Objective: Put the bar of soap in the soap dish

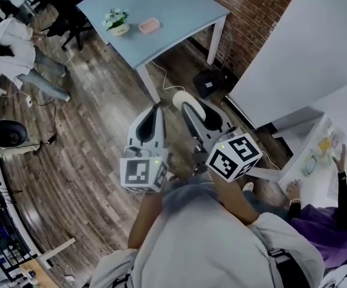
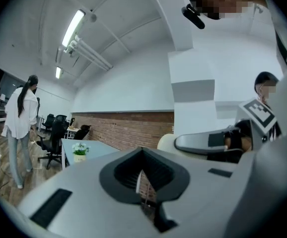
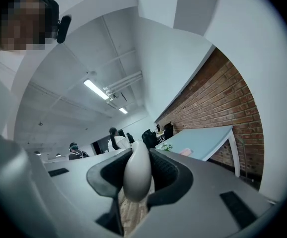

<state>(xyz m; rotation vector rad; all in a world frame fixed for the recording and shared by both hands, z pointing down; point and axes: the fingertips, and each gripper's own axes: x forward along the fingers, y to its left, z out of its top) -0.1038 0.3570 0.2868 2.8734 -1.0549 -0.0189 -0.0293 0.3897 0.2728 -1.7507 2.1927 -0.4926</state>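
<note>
Floor [image 1: 95, 161] of dark wood planks under light blue table [image 1: 179, 8], the landmark here. Brick wall [image 1: 254, 17] runs just behind the table. Person in white top [image 1: 8, 47] stands well off the table's left side in head view. Both grippers are held level on the near side of the table, well apart from it, pointing towards it. Left gripper [image 1: 156, 108] has jaws brought together, nothing between them. Right gripper [image 3: 137, 175] is clamped on bar of soap [image 3: 137, 165], pads pressing on both flat sides. Potted plant [image 1: 116, 21], small white pot with pale flowers, sits on the table top near the middle. Soap dish [image 1: 149, 25], pink, rounded rectangle, lies on the table just beside the plant, not touching it. The soap is cream-white, smooth, a rounded oval seen edge-on, sticking out past the jaw tips; plain matte surface, no marking readable. It is off the table, well apart from the dish.
</note>
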